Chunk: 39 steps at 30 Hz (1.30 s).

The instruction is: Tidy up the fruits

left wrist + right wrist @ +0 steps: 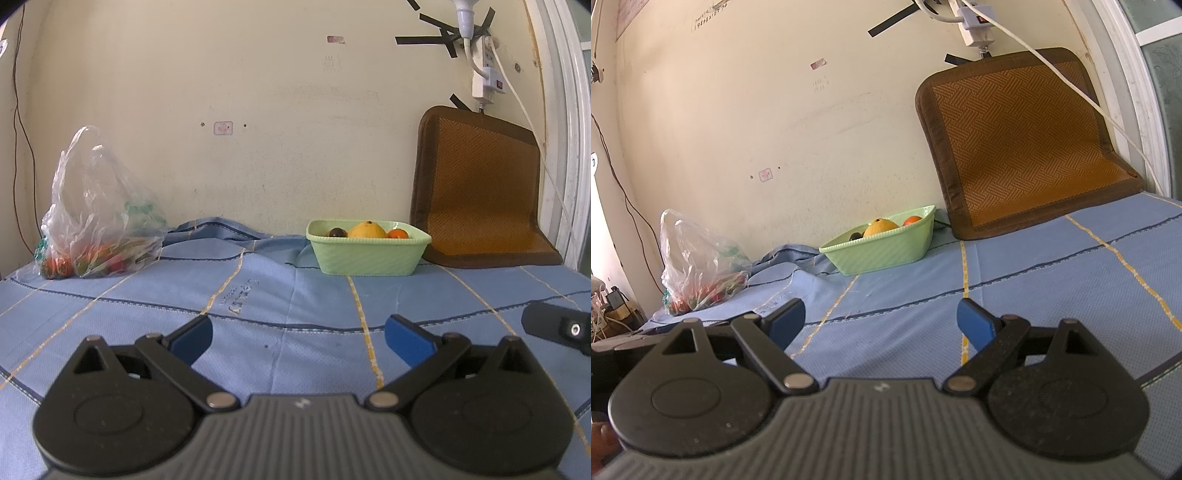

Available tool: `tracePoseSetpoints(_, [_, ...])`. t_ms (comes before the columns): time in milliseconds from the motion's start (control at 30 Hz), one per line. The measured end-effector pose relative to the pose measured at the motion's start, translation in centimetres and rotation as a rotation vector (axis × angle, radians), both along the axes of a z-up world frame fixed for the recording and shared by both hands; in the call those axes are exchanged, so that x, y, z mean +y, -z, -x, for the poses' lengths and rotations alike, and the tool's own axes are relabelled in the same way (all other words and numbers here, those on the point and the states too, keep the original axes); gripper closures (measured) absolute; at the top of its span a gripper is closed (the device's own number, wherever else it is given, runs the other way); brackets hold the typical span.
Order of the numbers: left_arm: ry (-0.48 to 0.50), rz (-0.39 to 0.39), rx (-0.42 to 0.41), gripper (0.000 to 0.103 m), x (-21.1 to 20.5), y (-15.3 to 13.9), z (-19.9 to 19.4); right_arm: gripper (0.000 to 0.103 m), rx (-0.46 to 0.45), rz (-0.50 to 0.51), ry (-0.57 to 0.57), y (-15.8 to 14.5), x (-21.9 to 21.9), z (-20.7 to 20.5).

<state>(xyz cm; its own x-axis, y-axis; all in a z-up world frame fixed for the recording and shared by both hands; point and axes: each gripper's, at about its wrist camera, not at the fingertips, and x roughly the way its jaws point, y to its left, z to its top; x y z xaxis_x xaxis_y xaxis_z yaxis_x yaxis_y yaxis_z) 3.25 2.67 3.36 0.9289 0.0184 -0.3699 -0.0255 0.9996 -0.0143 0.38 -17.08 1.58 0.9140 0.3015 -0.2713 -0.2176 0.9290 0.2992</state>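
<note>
Both grippers, left gripper (298,334) and right gripper (881,320), hover with jaws spread, empty. Approach the bag (96,210) at far left squarely; the basket (365,254) waits far right.

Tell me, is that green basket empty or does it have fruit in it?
Not empty. The green basket holds a yellow fruit, an orange one and a dark one, showing above its rim.

The left hand-held gripper (298,338) hangs low over the bed (303,317), its blue-padded jaws spread wide with only the checked blue sheet between them. Toward the bed's far edge, against the wall, a pale green basket (365,254) holds a yellow fruit (366,229), an orange one (398,233) and a dark one (337,232). Near the far left corner sits a clear plastic bag (96,218) with red and green fruit inside. A brown woven mat (476,192) leans against the wall just right of the basket. Part of the right hand-held gripper (557,326) shows at the right edge.
</note>
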Motion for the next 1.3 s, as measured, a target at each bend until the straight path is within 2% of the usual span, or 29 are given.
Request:
tracePoseSetpoints(500, [0.017, -0.026, -0.009, 0.0, -0.04, -0.21, -0.03, 0.012, 0.002, 0.005, 0.003, -0.16, 0.17, 0.05])
tracePoseSetpoints(833, [-0.007, -0.086, -0.03, 0.0, -0.73, -0.32, 0.7, 0.012, -0.002, 0.013, 0.023, -0.16, 0.24, 0.08])
tracePoseSetpoints(1300, [-0.016, -0.075, -0.023, 0.0, -0.45, -0.32, 0.61, 0.012, -0.002, 0.007, 0.042, 0.0, 0.08, 0.4])
